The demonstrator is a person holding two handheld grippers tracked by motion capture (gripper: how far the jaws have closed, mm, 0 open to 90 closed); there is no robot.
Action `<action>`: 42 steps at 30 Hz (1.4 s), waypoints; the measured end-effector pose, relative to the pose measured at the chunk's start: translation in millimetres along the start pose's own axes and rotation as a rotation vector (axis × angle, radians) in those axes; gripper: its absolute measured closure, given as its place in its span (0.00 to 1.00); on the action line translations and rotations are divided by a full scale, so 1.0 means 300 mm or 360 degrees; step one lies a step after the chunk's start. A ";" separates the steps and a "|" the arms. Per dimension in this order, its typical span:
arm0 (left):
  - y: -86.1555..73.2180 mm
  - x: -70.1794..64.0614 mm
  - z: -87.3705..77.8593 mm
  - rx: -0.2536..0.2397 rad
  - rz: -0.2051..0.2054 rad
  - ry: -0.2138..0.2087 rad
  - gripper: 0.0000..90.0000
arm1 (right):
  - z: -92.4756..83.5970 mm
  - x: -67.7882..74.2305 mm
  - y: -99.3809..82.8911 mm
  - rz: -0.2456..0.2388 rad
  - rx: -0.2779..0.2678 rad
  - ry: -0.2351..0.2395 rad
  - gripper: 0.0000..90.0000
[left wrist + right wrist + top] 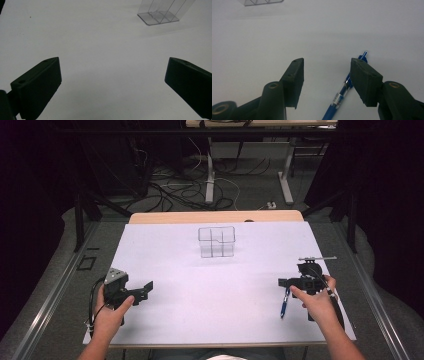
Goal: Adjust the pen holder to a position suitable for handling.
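Both grippers open over white table; pen below right jaws, not yet held.

Left gripper (146, 290), lower left of high view: jaws spread wide, empty, aimed toward clear divided holder (216, 241) at upper centre. Right gripper (327, 72), lower right of high view: jaws moderately apart, gripping nothing. Blue pen (342, 93) flat on table (210, 305), lower centre of right gripper view, partly beneath right-hand jaw, off centre of gap. Likely fault: closing from here could catch pen on jaw edge and roll or flick it aside. Probable cause: misalignment with barrel.
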State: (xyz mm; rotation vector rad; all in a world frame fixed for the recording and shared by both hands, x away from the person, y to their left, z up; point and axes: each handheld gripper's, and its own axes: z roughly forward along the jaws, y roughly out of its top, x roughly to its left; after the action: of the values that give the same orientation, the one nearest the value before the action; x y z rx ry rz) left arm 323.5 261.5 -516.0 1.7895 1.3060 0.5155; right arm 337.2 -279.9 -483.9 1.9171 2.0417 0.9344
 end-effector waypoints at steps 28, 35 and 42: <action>-0.002 -0.005 0.006 0.0009 0.0010 -0.0012 0.01 | 0.078 0.026 -0.007 0.0366 0.0480 -0.0305 0.69; -0.001 -0.003 0.002 0.0009 0.0010 -0.0011 0.01 | 0.122 0.026 -0.014 0.0415 0.0536 -0.0344 0.74; -0.002 -0.004 0.003 0.0011 0.0014 -0.0011 0.01 | 0.130 0.007 -0.015 0.0457 0.0547 -0.0352 0.77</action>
State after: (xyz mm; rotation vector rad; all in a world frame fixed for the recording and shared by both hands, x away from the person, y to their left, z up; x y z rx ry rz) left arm 323.4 260.0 -516.8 1.8018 1.2973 0.5095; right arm 354.2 -265.7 -516.4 2.4151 1.9279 0.4082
